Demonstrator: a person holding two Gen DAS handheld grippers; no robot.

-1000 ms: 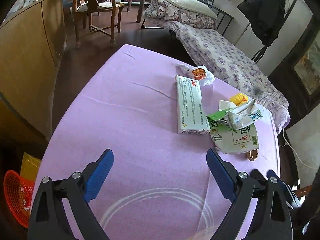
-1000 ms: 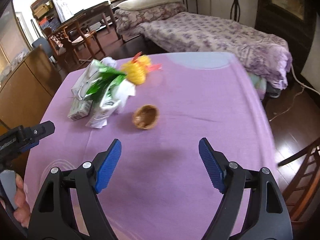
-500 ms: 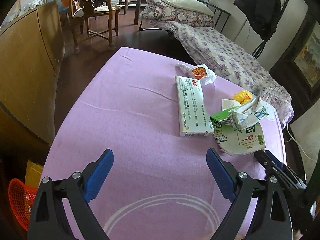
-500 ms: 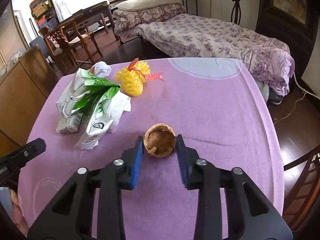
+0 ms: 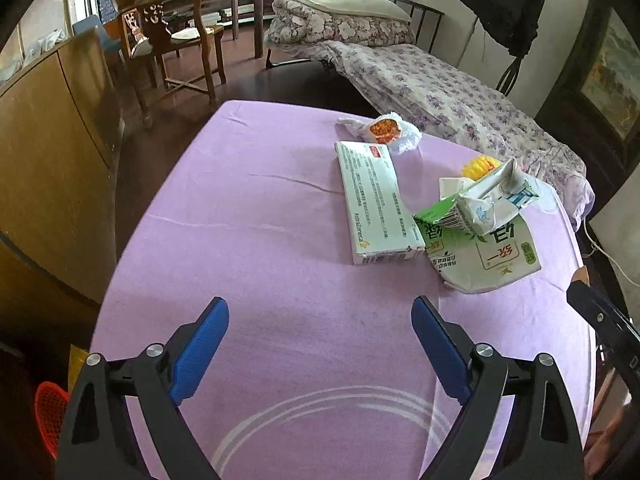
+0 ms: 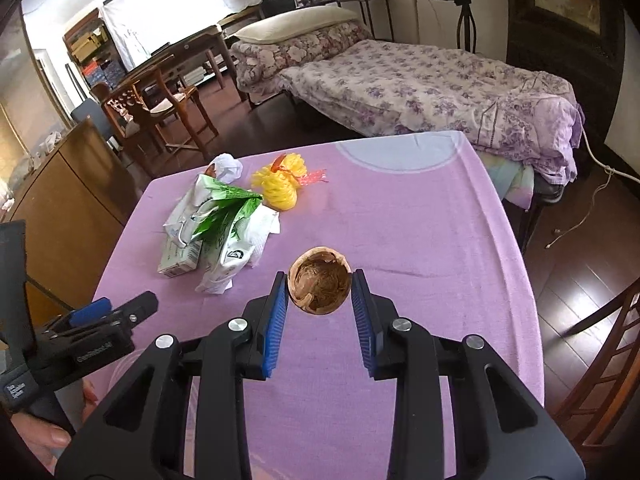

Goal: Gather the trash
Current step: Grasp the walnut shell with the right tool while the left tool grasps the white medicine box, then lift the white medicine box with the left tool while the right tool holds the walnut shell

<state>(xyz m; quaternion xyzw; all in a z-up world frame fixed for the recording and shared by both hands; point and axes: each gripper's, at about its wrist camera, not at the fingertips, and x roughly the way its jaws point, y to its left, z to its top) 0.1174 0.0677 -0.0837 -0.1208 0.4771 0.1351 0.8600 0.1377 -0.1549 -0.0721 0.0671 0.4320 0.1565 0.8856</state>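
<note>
The right gripper pinches a brown nut shell half between its blue pads, the shell's hollow facing up, above the purple tablecloth near the table's middle. The left gripper hovers over the near part of the cloth with its jaws spread wide and nothing between them. The other trash lies ahead in a loose cluster — a flat white box, a crumpled green-and-white carton, a white wrapper with orange contents and a yellow mesh bundle.
</note>
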